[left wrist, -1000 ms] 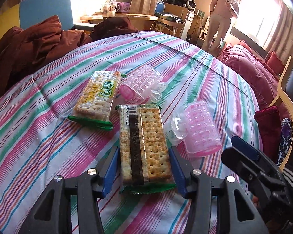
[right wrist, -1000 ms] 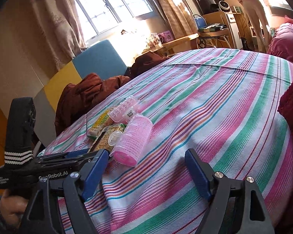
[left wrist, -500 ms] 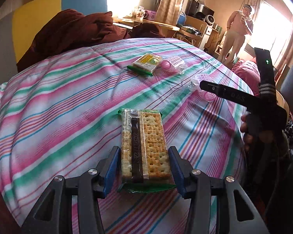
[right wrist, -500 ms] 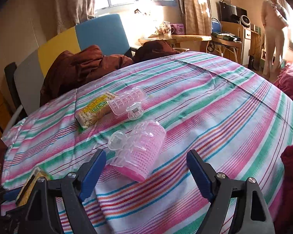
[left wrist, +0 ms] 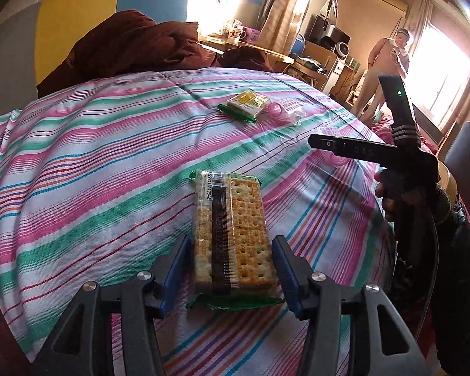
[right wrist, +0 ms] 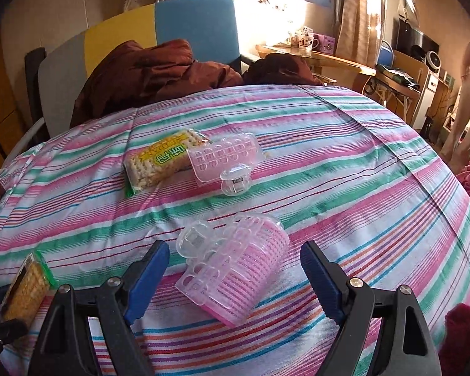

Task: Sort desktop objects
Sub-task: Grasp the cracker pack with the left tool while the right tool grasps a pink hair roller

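Quick count on the striped tabletop [right wrist: 344, 169]: two cracker packs and two pink hair rollers.

Cracker pack one [left wrist: 232, 235] sits between the blue pads of the left tongs [left wrist: 233, 266], which are closed on its long sides. It's seam side up, with a dark strip down the middle and a printed code near the top that looks like "2225 T 12346", though I wouldn't swear to it. In the right wrist view the same pack shows at the bottom left corner, near the tabletop edge.

Cracker pack two [right wrist: 163, 159] lies further back, with a yellow and green label. The small print along the edge reads something like "WEIDUAN", upside down from here, plus big white characters I can't make out.

Roller one [right wrist: 225, 159] is touching that second pack, its clear clip pointing towards the camera. Roller two [right wrist: 235, 269] lies tilted between the wide-open right tongs [right wrist: 235, 279], with neither pad touching it as far as I can see, clip end towards the left finger.

In the left wrist view the right tongs body has "DAS" on it, rest hidden, and a green light on top. A person [left wrist: 388, 62] stands by the window at the back.
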Motion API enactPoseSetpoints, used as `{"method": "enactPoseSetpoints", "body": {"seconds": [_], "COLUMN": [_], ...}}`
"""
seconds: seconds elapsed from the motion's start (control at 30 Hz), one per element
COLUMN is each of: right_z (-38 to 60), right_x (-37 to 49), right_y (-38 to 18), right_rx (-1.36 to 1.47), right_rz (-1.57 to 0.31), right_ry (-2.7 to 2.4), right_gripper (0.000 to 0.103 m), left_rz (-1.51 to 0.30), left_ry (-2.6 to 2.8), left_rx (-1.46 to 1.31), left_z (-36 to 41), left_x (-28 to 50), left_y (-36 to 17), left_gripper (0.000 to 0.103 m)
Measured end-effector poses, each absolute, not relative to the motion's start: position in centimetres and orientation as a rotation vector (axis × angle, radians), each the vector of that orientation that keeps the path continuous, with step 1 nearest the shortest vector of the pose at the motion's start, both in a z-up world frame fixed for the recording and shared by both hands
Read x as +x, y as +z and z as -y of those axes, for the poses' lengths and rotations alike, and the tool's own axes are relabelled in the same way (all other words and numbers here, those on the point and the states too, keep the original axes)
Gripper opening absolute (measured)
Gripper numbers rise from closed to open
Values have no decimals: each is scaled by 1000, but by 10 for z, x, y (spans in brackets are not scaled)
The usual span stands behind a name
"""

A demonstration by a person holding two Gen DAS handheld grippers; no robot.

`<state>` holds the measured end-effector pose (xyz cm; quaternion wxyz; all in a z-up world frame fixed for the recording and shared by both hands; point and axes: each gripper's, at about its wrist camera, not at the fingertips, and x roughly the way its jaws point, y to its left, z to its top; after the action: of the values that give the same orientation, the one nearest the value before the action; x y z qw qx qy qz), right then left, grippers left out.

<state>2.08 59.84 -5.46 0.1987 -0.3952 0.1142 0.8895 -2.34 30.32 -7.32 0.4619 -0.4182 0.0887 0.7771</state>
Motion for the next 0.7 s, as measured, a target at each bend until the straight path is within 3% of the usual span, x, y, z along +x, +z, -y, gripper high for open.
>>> {"method": "enactPoseSetpoints", "body": {"seconds": [0.23,0.53,0.7], "right_z": [-579,-584,-583], "right_x": [36,40,20], "right_y": [-55,-44,-49], "right_rx": [-1168,-1090,-1183], "right_rz": [-536,-324,-211], "right_ry": [2607,2568,2615], "right_gripper": [84,85,85], "left_rz": [-193,-152,-141], "left_ry": [1913,1892,1885], "left_rx": [-1013,-1037,-1084], "left_z": [-302,-302,-309], "left_x": [-23,-27,-34], "left_y": [-74,-73,-69], "left_gripper": [56,60,62]}}
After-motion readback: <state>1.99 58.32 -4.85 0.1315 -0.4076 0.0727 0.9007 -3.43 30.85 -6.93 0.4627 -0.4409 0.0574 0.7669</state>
